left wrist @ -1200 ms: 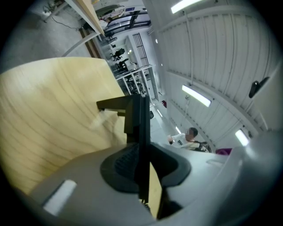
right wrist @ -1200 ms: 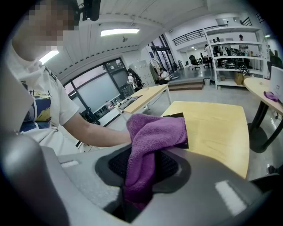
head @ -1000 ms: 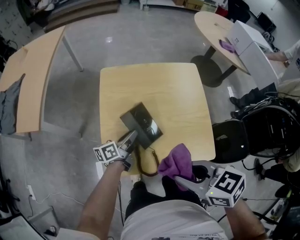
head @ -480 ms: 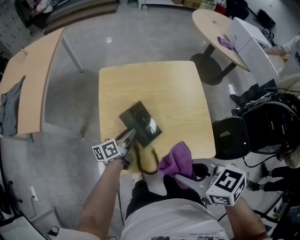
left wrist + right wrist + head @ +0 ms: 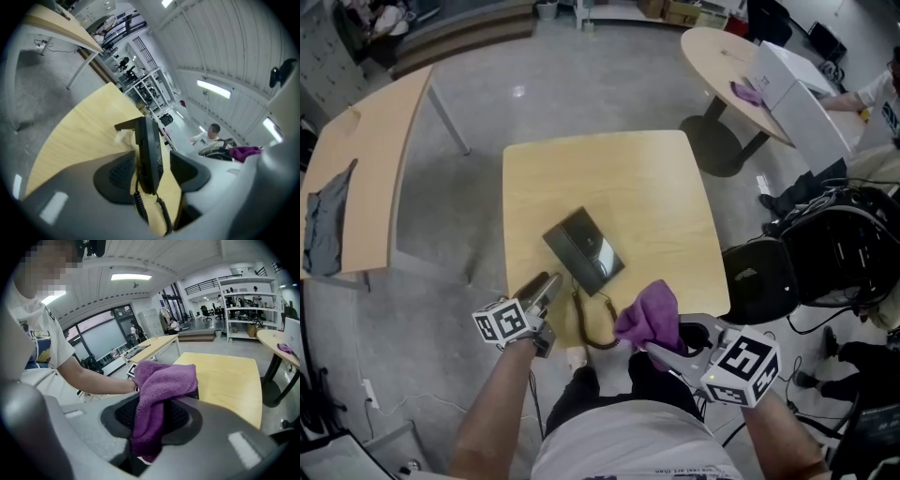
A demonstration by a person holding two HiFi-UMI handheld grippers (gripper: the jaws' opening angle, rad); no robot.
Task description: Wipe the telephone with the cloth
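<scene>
The black telephone [image 5: 583, 250] lies on the light wooden table [image 5: 647, 187], and its coiled cord [image 5: 581, 325] loops over the near edge. My left gripper [image 5: 547, 285] sits just off the telephone's near corner. Its jaws have just been opening and now stand open, touching nothing. In the left gripper view the telephone [image 5: 149, 145] shows edge-on ahead, in line with the gap between the pads. My right gripper [image 5: 664, 345] hovers at the table's near edge, shut on a purple cloth [image 5: 649, 314]. The cloth [image 5: 159, 385] drapes over the right gripper's pads.
A long table [image 5: 370, 159] at the left carries a grey cloth [image 5: 323, 220]. A round table [image 5: 722, 47] at the upper right holds white boxes and a purple rag. A black chair [image 5: 759, 277] and cables crowd the right side. A person sits at the far right.
The left gripper's jaws opened off the telephone's near end and it drew back toward the table's near-left edge. The right gripper with the cloth barely moved.
</scene>
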